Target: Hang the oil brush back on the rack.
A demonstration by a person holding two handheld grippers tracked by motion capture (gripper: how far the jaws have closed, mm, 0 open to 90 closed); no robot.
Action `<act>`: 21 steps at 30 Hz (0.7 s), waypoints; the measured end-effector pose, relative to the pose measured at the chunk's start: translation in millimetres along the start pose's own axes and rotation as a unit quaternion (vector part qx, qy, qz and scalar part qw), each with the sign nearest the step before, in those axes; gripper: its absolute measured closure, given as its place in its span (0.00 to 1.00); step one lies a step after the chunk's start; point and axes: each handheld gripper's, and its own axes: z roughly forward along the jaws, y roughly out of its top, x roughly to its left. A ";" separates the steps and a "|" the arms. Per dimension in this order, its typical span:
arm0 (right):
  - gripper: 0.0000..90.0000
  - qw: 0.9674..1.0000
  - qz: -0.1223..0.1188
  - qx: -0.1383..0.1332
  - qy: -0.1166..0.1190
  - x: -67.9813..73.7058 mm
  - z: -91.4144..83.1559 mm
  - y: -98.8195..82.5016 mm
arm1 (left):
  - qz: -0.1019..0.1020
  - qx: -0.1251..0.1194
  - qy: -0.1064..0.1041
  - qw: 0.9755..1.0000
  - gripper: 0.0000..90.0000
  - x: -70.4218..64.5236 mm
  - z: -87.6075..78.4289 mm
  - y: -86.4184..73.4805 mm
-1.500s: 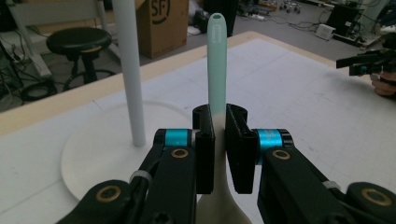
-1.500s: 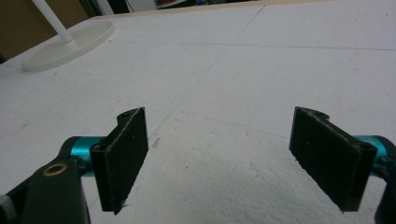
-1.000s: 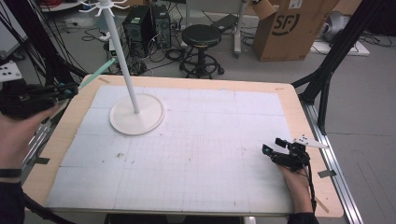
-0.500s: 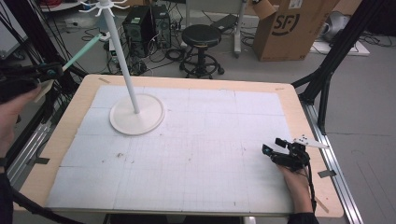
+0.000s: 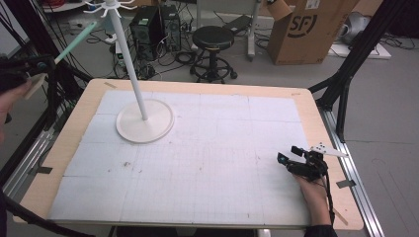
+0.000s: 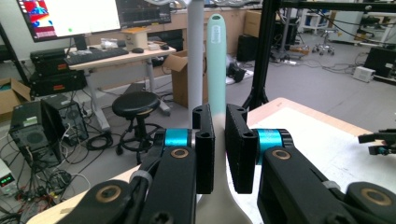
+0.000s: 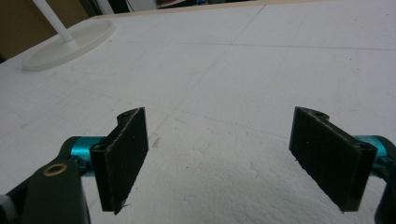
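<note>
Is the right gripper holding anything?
No. In the right gripper view, the right gripper has its jaws wide apart, with only bare white table mat between them.

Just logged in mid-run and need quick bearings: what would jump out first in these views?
The left claw, raised off the table's left edge, is shut on a pale green utensil handle that points up toward the hooked top of the tall white stand. That stand's round base sits at the far left of the white gridded mat. The right claw rests wide open and empty low over the mat's near right corner.
</note>
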 end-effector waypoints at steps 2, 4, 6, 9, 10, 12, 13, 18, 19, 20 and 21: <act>0.21 1.000 -0.001 0.000 0.000 -0.1 0.0 0.0 | 0.000 -0.003 0.001 1.000 0.92 1.6 -1.0 0.7; 0.21 1.000 0.000 -0.001 0.000 0.0 0.1 0.1 | -0.001 -0.005 0.003 1.000 0.92 2.4 -1.4 1.1; 0.21 1.000 0.000 0.000 0.000 0.1 0.0 0.0 | -0.002 -0.008 0.002 1.000 0.92 2.7 -1.5 1.6; 0.21 1.000 -0.001 0.000 0.000 0.0 0.1 0.0 | 0.000 -0.008 0.001 1.000 0.92 1.4 -1.0 3.5; 0.21 1.000 -0.001 0.000 0.000 0.0 0.0 0.0 | 0.001 -0.009 0.000 1.000 0.92 0.6 -0.9 4.6; 0.21 1.000 0.000 0.000 0.000 0.1 0.1 0.0 | 0.003 -0.009 -0.002 1.000 0.92 -1.5 -0.3 7.3; 0.21 1.000 -0.001 0.000 0.000 0.0 0.1 0.0 | 0.004 -0.009 -0.004 1.000 0.92 -2.6 0.1 8.8; 0.21 1.000 -0.001 0.000 0.000 0.0 0.0 0.0 | 0.011 -0.006 -0.007 1.000 0.92 -7.1 2.8 15.5; 0.21 1.000 -0.001 0.000 0.000 0.0 0.1 0.0 | 0.013 -0.005 -0.008 1.000 0.92 -7.4 3.4 16.4; 0.21 1.000 -0.003 -0.001 0.000 -0.4 0.2 0.1 | 0.014 -0.004 -0.008 1.000 0.92 -7.9 4.0 17.0; 0.21 1.000 -0.002 0.000 0.000 -0.4 0.1 0.1 | 0.014 -0.003 -0.008 1.000 0.92 -8.7 4.8 17.6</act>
